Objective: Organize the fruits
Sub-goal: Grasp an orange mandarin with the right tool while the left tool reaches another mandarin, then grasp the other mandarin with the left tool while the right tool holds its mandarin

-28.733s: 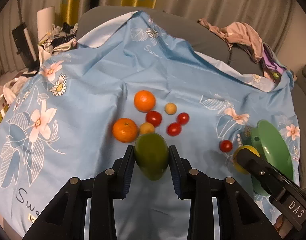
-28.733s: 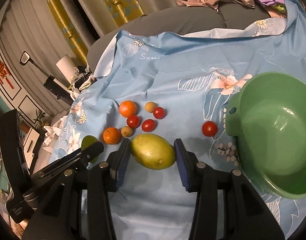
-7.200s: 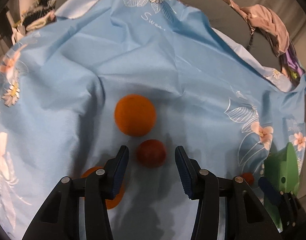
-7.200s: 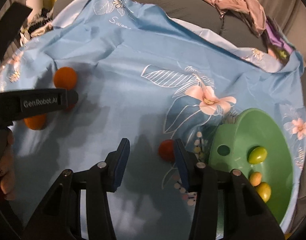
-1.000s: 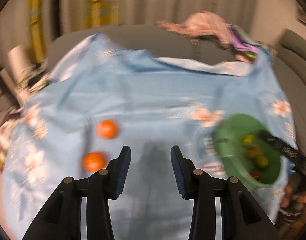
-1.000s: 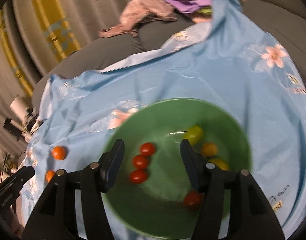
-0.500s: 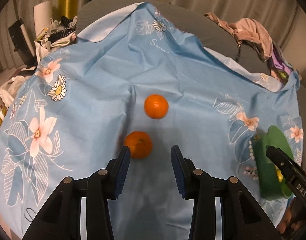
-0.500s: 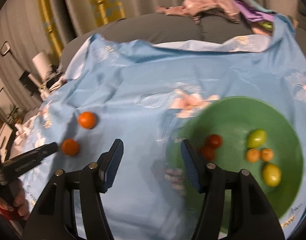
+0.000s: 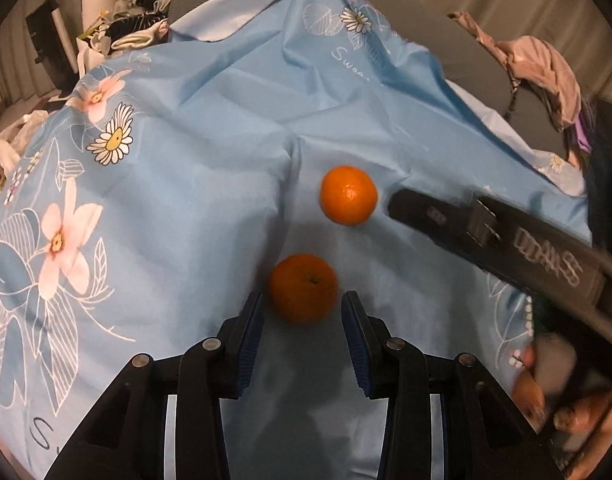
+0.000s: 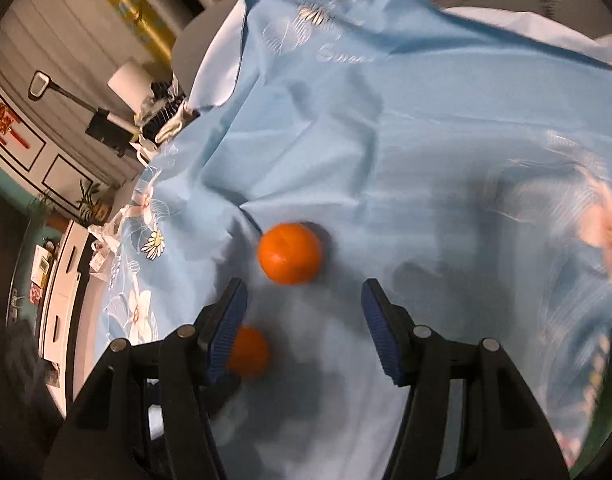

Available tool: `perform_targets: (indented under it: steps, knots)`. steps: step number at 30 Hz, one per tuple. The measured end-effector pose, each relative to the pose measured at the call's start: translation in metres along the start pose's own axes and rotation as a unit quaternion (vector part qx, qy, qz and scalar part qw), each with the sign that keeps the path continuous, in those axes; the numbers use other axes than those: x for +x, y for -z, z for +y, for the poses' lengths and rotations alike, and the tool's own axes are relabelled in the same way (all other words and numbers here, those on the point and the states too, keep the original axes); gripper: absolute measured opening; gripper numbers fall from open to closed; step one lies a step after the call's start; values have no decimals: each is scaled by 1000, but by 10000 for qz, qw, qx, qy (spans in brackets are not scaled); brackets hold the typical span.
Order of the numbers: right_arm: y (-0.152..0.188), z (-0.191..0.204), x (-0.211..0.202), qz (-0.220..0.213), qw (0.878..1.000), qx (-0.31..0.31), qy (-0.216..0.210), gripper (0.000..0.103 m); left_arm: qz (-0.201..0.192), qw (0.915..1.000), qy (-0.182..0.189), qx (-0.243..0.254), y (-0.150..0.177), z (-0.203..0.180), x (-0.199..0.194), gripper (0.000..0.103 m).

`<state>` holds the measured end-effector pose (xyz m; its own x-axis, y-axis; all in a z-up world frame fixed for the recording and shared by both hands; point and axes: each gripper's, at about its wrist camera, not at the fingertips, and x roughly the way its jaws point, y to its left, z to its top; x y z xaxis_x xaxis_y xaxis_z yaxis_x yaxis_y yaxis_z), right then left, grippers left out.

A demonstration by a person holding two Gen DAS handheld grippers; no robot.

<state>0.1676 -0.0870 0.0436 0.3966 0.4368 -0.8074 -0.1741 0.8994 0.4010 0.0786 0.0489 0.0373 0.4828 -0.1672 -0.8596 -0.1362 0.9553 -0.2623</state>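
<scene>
Blue flowered cloth is covering the whole work surface, creased and draped over something grey at the back. Nearest the left wrist camera, the left gripper is standing with its jaws spread, and the nearer orange is sitting on the cloth just between and ahead of the blue pads, not pinched. Beyond it, the farther orange is resting apart from the first. The right gripper is reaching in from the right, its tip lying just beside that farther orange. In the right wrist view, the right gripper is also gaping wide, with the farther orange lying just ahead of its open jaws, untouched; the nearer orange is showing partly behind the left-hand finger. Farthest back, crumpled clothes are lying on the grey surface.
</scene>
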Motion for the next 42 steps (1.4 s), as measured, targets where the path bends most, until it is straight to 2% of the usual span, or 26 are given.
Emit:
perform_targets:
  steps: [4,6,7,9,13,18,19,21,22,24,28,33,38,39,42]
  knots:
    - [-13,8,25,154,9997,-152,141,59,132,9999,49,-42,-4,2,9,40]
    - [-14,11,39,242,9993,-222,164,55,42,10000,9,17,-7,2,11,40]
    - [-14,11,41,252,9992,-239,183,49,51,10000,2,14,-7,1,11,40]
    - [-13,12,48,257,9993,-278,77,47,30,10000,-16,15,-8,1,12,40]
    - [-12,0,43,269,9996,24,-70,46,-53,10000,-10,42,-8,0,12,37]
    - [-1,-12,7,82,9997,112,176,46,-151,9999,-38,63,-9,-2,11,34]
    - [1,-14,-1,29,9997,129,181,46,-169,9998,-21,61,-9,-3,9,31]
    - [6,-17,-20,-97,9996,115,230,46,-303,9995,87,56,-9,-4,2,17]
    - [8,-17,-30,-168,9994,117,278,46,-384,9992,126,74,-9,-5,-2,4]
    - [14,-18,-47,-311,9988,71,379,46,-416,9987,213,187,-9,-7,-7,4]
    - [35,-24,-76,-494,9977,197,426,46,-294,9992,279,-34,-11,2,-4,4]
    - [71,-35,-96,-643,9966,352,380,46,-255,9957,791,-407,-17,16,-15,4]
    - [75,-42,-96,-704,9956,480,399,46,-190,9972,669,-290,-15,11,-18,5]
    - [76,-42,-97,-714,9956,477,382,46,-223,9973,642,-263,-14,10,-20,6]
    - [78,-42,-99,-704,9959,506,254,46,-194,9973,665,-241,-14,5,-18,22]
